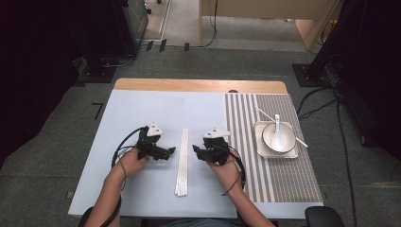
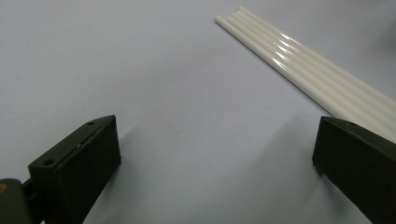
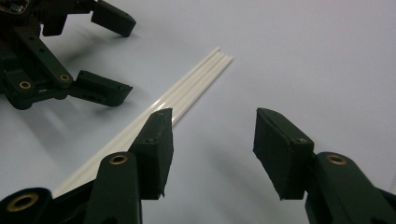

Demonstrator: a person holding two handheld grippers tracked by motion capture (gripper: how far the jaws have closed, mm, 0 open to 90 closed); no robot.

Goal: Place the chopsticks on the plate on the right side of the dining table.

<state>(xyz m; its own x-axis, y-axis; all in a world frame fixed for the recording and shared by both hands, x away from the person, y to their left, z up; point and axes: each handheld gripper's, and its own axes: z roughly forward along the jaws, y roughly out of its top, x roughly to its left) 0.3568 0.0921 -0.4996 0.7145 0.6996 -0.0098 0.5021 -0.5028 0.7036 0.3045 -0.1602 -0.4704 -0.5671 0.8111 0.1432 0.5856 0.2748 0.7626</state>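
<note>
A: What's cut off or hard to read?
B: In the left gripper view the white rods (image 2: 303, 70) run out past the right jaw, far ends hidden. In the right gripper view the left jaw covers their near part. Count is unclear, looks like four or five, packed side by side.

A: Where do they lie?
B: On the pale sheet (image 1: 142, 118), mid-table, pointing from the near edge toward the far edge, between the two grippers, touching neither.

A: Tools?
B: Left gripper (image 1: 169, 151) jaws spread wide, nothing between them, just beside the rods. Right gripper (image 1: 195, 150) also spread, empty, on the other side of the rods. Both tips face inward at the bundle.

A: Containers?
B: White bowl (image 1: 278, 138) on a square tray (image 1: 259, 150), on the striped mat (image 1: 246, 142) by the right edge. White spoon (image 1: 277, 127) rests in the bowl. A thin stick (image 1: 265, 114) pokes out past the tray's far corner, hard to make out
</note>
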